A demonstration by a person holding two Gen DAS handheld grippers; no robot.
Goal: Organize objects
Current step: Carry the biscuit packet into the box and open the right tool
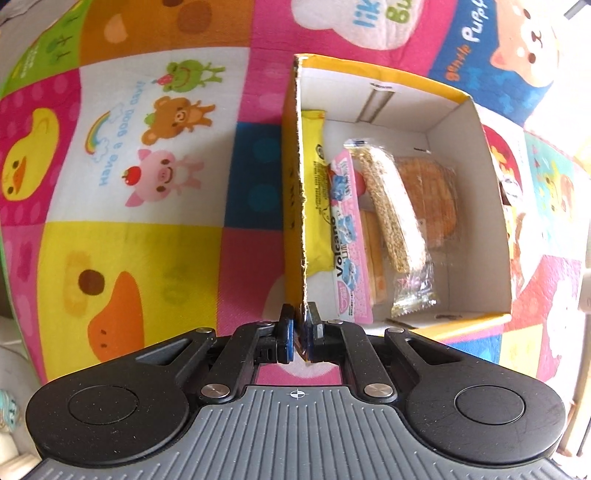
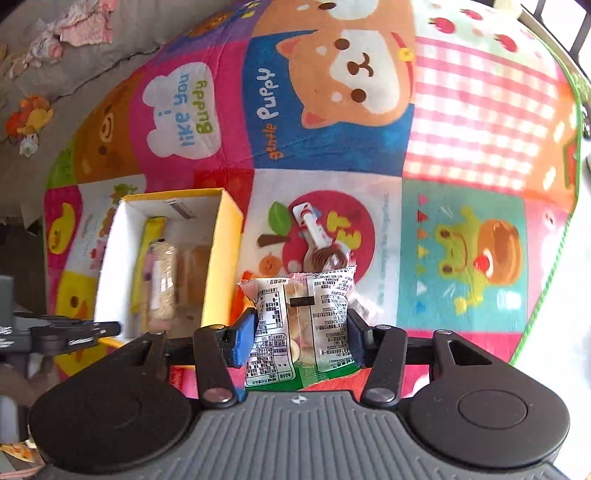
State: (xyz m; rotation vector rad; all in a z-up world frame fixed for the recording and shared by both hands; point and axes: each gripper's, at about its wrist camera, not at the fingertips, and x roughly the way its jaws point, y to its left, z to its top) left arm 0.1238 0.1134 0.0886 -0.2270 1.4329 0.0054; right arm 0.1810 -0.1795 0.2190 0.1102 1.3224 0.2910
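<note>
A yellow cardboard box (image 1: pixel 295 184) with a white inside stands open on the play mat. In it lie a yellow packet (image 1: pixel 314 192), a pink Volcano packet (image 1: pixel 347 236), a wrapped sesame bar (image 1: pixel 391 206) and brown crackers (image 1: pixel 428 192). My left gripper (image 1: pixel 303 314) is shut on the box's near left wall. In the right wrist view my right gripper (image 2: pixel 301 317) is shut on a clear printed snack packet (image 2: pixel 295 306), held above the mat just right of the box (image 2: pixel 229 221). A red-and-white wrapped sweet (image 2: pixel 317 240) lies on the mat beyond it.
The colourful cartoon play mat (image 2: pixel 461 129) covers the floor, and its green border (image 2: pixel 574 147) runs along the right. Beyond the mat's far left edge, grey fabric (image 2: pixel 92 66) carries small toys (image 2: pixel 29 122) and a pink cloth (image 2: pixel 88 22).
</note>
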